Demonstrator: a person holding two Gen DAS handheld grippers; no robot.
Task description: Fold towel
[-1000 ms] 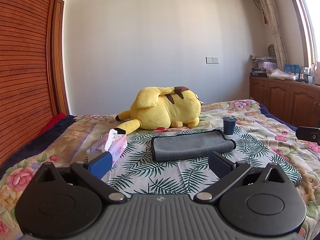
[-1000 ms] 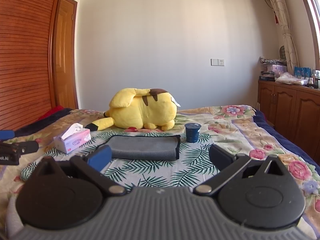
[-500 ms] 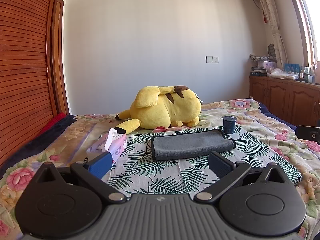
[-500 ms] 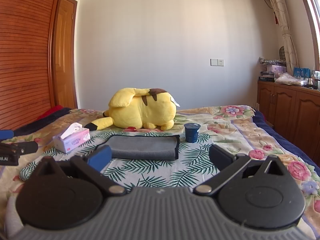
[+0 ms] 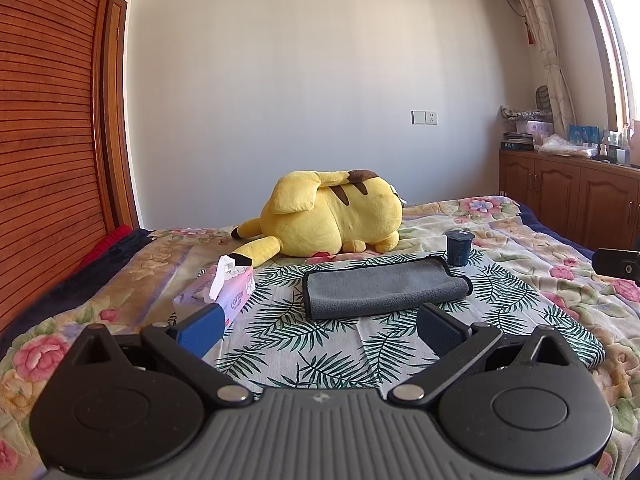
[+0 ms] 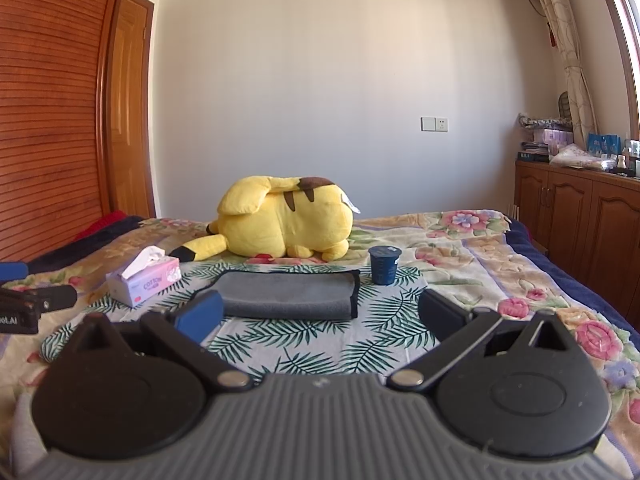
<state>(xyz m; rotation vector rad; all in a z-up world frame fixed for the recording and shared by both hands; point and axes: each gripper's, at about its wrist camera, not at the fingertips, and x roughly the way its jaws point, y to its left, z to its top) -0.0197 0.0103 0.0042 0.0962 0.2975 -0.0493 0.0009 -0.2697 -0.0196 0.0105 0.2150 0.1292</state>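
A grey towel (image 5: 380,288) lies folded into a flat rectangle on a palm-leaf cloth (image 5: 320,344) on the bed. It also shows in the right wrist view (image 6: 288,294). My left gripper (image 5: 320,330) is open and empty, held low in front of the towel and apart from it. My right gripper (image 6: 320,316) is open and empty, also just short of the towel's near edge. The left gripper's tip shows at the left edge of the right wrist view (image 6: 24,304).
A yellow plush toy (image 5: 332,216) lies behind the towel. A tissue box (image 5: 224,292) sits to its left, a small dark blue cup (image 5: 459,247) at its far right corner. Wooden cabinets (image 6: 580,216) stand right, a wooden wardrobe (image 5: 48,140) left.
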